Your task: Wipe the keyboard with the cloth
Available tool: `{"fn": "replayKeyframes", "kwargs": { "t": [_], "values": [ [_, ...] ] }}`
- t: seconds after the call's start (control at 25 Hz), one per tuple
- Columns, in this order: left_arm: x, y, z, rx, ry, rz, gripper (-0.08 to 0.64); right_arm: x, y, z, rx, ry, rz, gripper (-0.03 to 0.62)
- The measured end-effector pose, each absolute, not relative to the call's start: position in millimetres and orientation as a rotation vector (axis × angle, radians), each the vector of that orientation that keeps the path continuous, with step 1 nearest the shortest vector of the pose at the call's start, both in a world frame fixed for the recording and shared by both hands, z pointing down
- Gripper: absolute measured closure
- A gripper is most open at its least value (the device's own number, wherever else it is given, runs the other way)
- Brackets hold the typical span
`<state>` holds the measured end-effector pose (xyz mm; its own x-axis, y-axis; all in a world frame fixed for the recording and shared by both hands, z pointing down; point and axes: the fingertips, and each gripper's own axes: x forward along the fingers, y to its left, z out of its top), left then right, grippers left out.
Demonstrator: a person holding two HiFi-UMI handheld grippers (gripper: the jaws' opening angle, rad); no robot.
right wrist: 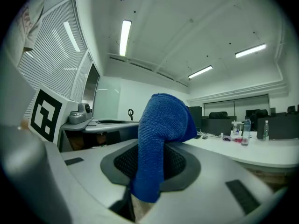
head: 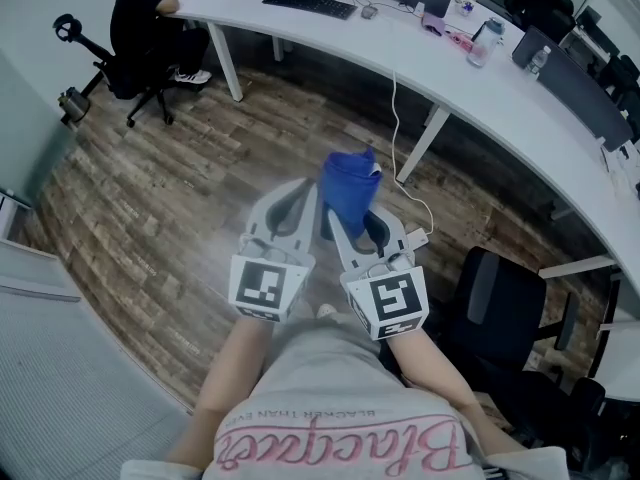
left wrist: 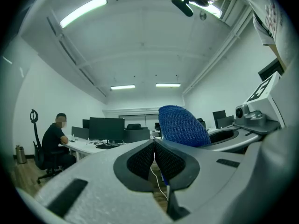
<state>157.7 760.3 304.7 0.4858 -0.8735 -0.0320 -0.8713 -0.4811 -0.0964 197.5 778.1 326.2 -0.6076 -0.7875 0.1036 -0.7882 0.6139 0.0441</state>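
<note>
I note my left gripper (head: 298, 200) has its jaws pressed together on nothing. Just beside it, my right gripper (head: 350, 230) pinches the blue cloth (head: 348, 183). The keyboard (head: 310, 4) lies on the white desk (head: 500, 98) at 12 o'clock, well apart.

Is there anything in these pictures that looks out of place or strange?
Nothing is spilled or damaged. One small oddity: the blue cloth is bunched in the right gripper over the wooden floor, apart from the keyboard on the far desk. The left gripper is shut on nothing.
</note>
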Motion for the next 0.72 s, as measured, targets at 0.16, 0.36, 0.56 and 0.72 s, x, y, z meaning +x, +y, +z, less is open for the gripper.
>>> {"fn": "replayKeyframes", "kwargs": {
  "t": [0.16, 0.36, 0.56, 0.72],
  "values": [
    [159.6, 755.9, 304.7, -2.606, 1.557, -0.024, 0.554, 202.1, 768.9, 324.2, 1.340, -2.734, 0.017, 0.494],
    [160.8, 743.9, 307.4, -2.609, 1.573, -0.012, 0.554, 204.2, 756.3, 327.3, 1.339, -2.741, 0.031, 0.494],
    [154.7, 724.0, 311.4, -2.646, 1.577, 0.012, 0.554, 200.7, 737.6, 327.9, 1.345, -2.731, 0.040, 0.494],
    [145.7, 699.9, 314.3, -2.649, 1.575, 0.017, 0.554, 194.4, 713.3, 329.4, 1.350, -2.721, 0.030, 0.494]
  ]
}}
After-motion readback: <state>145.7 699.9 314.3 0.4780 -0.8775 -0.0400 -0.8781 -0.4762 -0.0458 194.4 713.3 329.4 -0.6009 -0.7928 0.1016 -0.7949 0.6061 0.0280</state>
